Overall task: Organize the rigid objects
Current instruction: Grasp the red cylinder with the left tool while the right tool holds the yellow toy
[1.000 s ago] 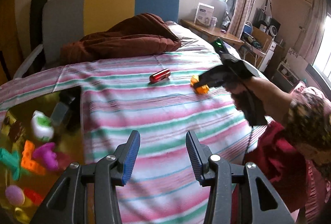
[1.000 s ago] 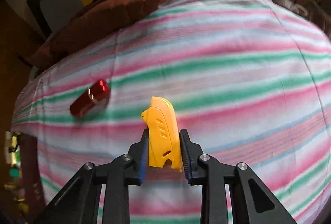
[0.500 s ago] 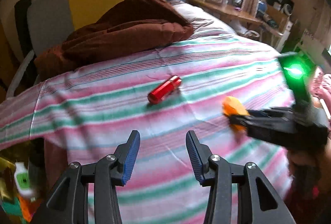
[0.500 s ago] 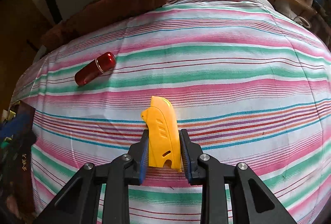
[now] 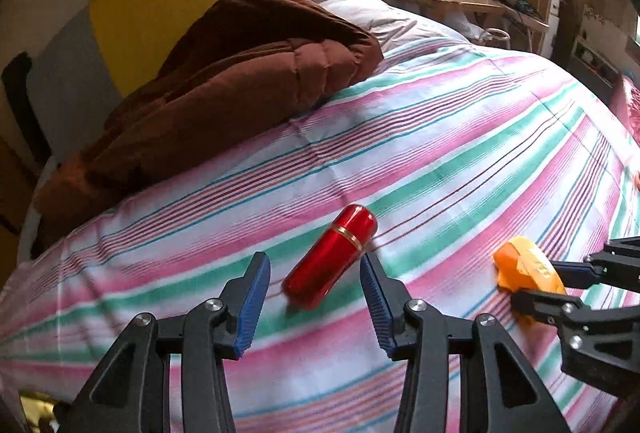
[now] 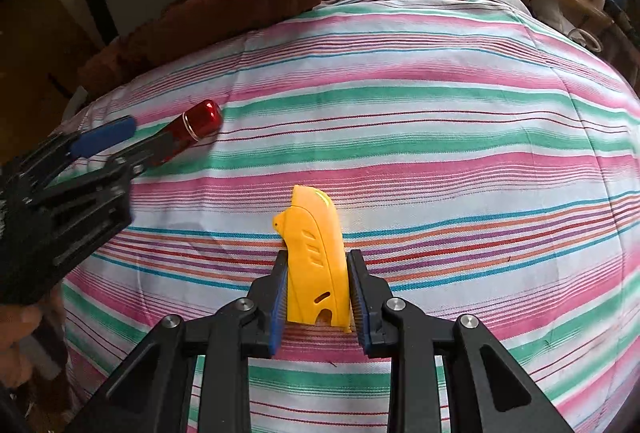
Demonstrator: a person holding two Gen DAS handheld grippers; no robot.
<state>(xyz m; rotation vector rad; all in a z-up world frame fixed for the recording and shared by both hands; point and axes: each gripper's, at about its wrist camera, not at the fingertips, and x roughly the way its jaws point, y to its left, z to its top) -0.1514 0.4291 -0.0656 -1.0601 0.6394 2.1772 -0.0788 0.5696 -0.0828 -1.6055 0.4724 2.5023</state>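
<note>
Left gripper (image 5: 315,307) opening around the red tube (image 5: 331,261), untouched: smooth, rollable, grip mid-body. Right gripper (image 6: 317,296) clamps the stiff yellow piece (image 6: 315,260).

Left gripper (image 5: 315,291) frame: matte black plastic, angular, with triangular cut-outs in the arms.
Left gripper pads (image 5: 256,299): blue, ribbed, one lining the inner face of each finger.
Left gripper fasteners: round silver screw heads at the linkage pivots.
Right gripper (image 6: 318,285) frame: the same black angular build, silver pivot screws.
Right gripper pads (image 6: 280,297): blue, ribbed, set along both fingers.
</note>
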